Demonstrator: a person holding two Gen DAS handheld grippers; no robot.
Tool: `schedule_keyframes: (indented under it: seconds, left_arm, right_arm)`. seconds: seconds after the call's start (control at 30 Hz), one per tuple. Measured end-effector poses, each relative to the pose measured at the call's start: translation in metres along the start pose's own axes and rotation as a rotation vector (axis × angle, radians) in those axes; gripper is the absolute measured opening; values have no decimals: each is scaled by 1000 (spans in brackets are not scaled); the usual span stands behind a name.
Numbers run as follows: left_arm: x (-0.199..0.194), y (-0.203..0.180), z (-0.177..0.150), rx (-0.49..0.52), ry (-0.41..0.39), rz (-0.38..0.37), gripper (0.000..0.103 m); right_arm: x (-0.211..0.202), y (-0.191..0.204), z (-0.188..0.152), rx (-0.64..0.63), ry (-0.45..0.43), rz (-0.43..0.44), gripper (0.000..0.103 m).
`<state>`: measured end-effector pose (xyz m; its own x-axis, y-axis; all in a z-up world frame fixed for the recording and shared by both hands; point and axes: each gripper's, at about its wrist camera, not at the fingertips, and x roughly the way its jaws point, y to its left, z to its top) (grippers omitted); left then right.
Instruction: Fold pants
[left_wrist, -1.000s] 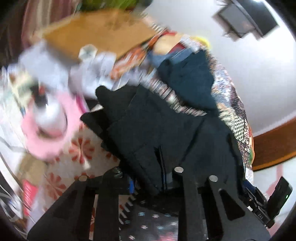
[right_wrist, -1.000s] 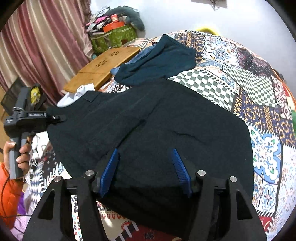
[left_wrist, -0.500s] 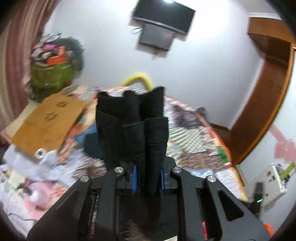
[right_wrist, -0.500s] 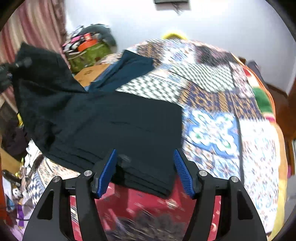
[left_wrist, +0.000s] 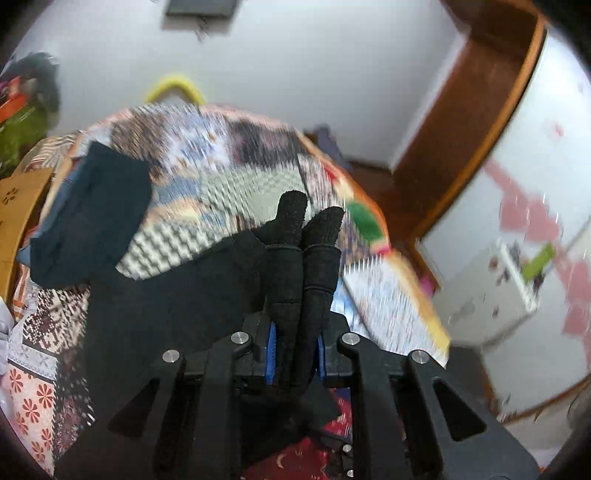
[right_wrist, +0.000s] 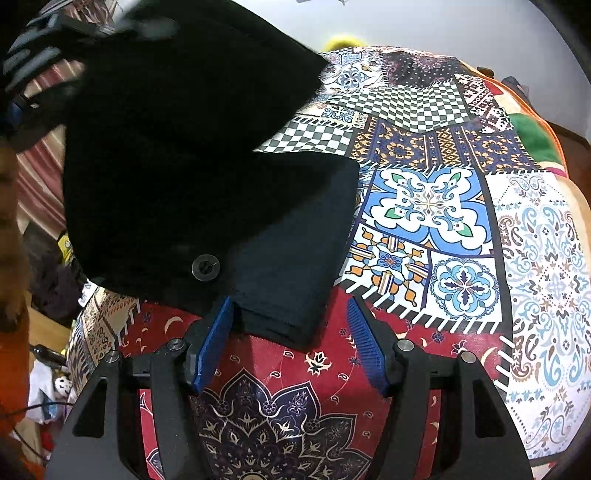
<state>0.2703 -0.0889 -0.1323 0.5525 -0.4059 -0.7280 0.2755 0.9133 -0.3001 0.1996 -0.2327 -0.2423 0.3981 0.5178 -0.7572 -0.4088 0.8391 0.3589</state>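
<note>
A: What has changed in the last second?

B: The left gripper (left_wrist: 293, 354) has swung up and across with a bunched end of the black pants (right_wrist: 207, 166). A second ago that end lay spread near the left edge of the bed; now it is in the air, arcing over the part that still lies flat.

A: So the fingers are clamped?

B: Yes, the left fingers are pinched together on a thick roll of the black fabric, which stands up between the blue pads (left_wrist: 271, 350) as two bundled ridges. The grip looks firm.

A: And the right gripper (right_wrist: 291, 347)?

B: Its fingers stand apart, with nothing pressed between them. The corner of the flat folded portion sits just between the two blue pads, but they do not pinch it. It has slid sideways along the near edge since a second ago.

A: Where do the pants lie overall?

B: On the patchwork bedspread (right_wrist: 461, 229), toward the near left of the bed. The lower layer is flat, with a button (right_wrist: 205, 266) showing on the lifted flap above it. A dark blue garment (left_wrist: 92, 218) lies apart, farther back.

A: What does it mean for the fold?

B: I judge a fold is mid-way: the lifted end has yet to be laid down onto the flat half and smoothed.
</note>
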Motion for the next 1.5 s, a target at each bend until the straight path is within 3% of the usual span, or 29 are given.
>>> schedule_keyframes:
  seconds: [0.1,0.17,0.2,0.3,0.4,0.6,0.7,0.8,1.0,1.13,1.2,1.33,1.5]
  left_arm:
    - [23,-15,-14,67,115,23,18]
    - [28,-20,-20,97,174,26,28]
    - [27,-22,-23,102,185,15,39]
    - [8,-25,-23,104,136,-21,70]
    - [-15,-19,-14,116,56,9,80]
    - [-35,23,13,159,-63,208,96]
    - [-29,65,29,134,-53,311,97]
    - [-12,102,41,93,-7,357,97]
    - [53,161,46,58,142,430,97]
    - [112,187,25,87,296,530,99]
    - [127,201,7,70,330,512,103]
    - [111,215,-5,-3,316,446,103]
    - [73,215,-38,4,313,438,103]
  right_arm:
    - [-4,0,-5,-1,-7,-3,60]
    - [-6,0,-8,0,-8,-2,60]
    - [-7,0,-10,1,-9,-1,60]
    - [-11,0,-13,5,-16,-6,60]
    - [-15,1,-14,4,-25,-18,60]
    - [-26,0,-13,12,-57,-21,60]
    - [-31,-1,-11,14,-74,-27,60]
    - [-34,1,-8,15,-87,-29,60]
    - [-30,6,-5,19,-84,-19,60]
    - [-27,6,-4,35,-79,-21,60]
    - [-27,5,-3,41,-76,-26,60]
    - [-29,6,-4,40,-73,-41,60]
    - [-34,6,-6,38,-80,-47,60]
